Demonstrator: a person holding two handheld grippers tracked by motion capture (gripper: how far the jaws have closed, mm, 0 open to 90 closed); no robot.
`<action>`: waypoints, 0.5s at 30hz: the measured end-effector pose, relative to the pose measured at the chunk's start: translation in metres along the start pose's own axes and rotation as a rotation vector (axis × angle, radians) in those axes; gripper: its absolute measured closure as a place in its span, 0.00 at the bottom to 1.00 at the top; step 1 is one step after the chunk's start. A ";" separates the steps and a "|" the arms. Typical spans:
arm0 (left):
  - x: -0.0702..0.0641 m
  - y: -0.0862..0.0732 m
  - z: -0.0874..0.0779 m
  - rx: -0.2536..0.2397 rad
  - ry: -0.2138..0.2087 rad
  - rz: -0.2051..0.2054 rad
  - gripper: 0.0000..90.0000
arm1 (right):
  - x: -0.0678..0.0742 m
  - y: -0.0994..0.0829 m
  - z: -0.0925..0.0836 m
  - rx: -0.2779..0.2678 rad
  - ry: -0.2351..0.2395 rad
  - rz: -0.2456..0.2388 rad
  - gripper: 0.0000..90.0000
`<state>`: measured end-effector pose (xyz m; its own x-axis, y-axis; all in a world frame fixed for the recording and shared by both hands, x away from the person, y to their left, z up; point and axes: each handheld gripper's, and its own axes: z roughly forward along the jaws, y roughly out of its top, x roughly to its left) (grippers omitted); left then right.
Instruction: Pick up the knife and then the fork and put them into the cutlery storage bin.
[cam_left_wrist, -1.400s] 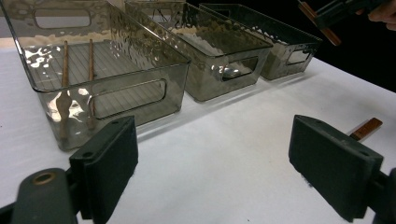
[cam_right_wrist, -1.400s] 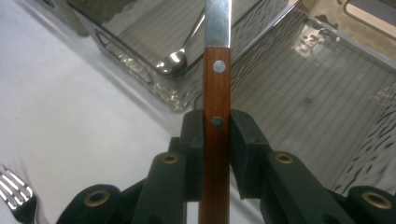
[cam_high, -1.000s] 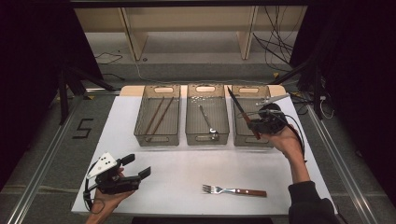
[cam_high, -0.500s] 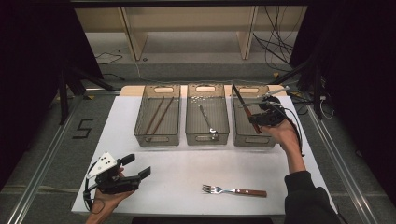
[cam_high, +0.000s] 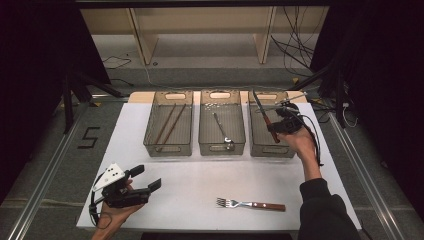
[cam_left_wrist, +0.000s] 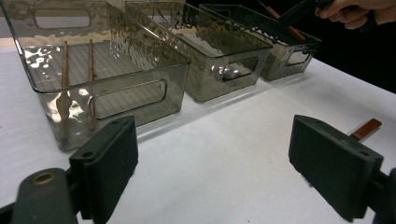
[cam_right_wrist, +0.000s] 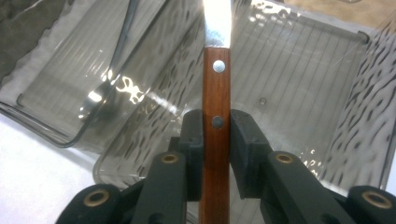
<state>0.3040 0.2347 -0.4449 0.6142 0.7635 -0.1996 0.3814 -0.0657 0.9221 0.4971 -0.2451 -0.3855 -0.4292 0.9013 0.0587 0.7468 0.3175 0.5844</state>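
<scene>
My right gripper (cam_high: 274, 129) (cam_right_wrist: 216, 135) is shut on a wooden-handled knife (cam_high: 264, 118) (cam_right_wrist: 216, 88), held over the right bin (cam_high: 287, 150) (cam_right_wrist: 322, 84) with the blade pointing away. The middle bin (cam_high: 205, 130) holds a spoon (cam_high: 221, 128) (cam_right_wrist: 100, 100). Two chopsticks (cam_high: 168, 123) (cam_left_wrist: 65, 70) lie in the left bin (cam_high: 150, 135) (cam_left_wrist: 116, 98). A wooden-handled fork (cam_high: 250, 204) lies on the white table near the front edge. My left gripper (cam_high: 147, 178) (cam_left_wrist: 224, 163) rests open at the front left, nothing between its jaws.
The three grey transparent bins stand side by side at the back of the white table top (cam_high: 200, 175). A shelf unit (cam_high: 200, 30) stands beyond the table, with cables (cam_high: 295, 50) on the floor at the right.
The right gripper has carried the knife forward and left, from beside the right bin to over it. The left gripper and the fork have stayed put.
</scene>
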 end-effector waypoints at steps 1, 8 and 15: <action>0.000 0.000 0.000 0.002 0.000 -0.001 0.17 | -0.001 0.000 0.001 0.004 0.000 0.001 0.85; 0.000 0.000 0.000 0.002 0.000 -0.001 0.17 | -0.003 -0.002 0.008 0.037 -0.020 0.024 0.85; 0.000 0.000 0.000 0.002 0.000 0.000 0.17 | -0.003 -0.004 0.012 0.062 -0.033 0.046 0.85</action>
<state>0.3039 0.2348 -0.4449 0.6142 0.7633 -0.2001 0.3831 -0.0668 0.9213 0.5017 -0.2450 -0.3979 -0.3779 0.9241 0.0571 0.7958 0.2927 0.5302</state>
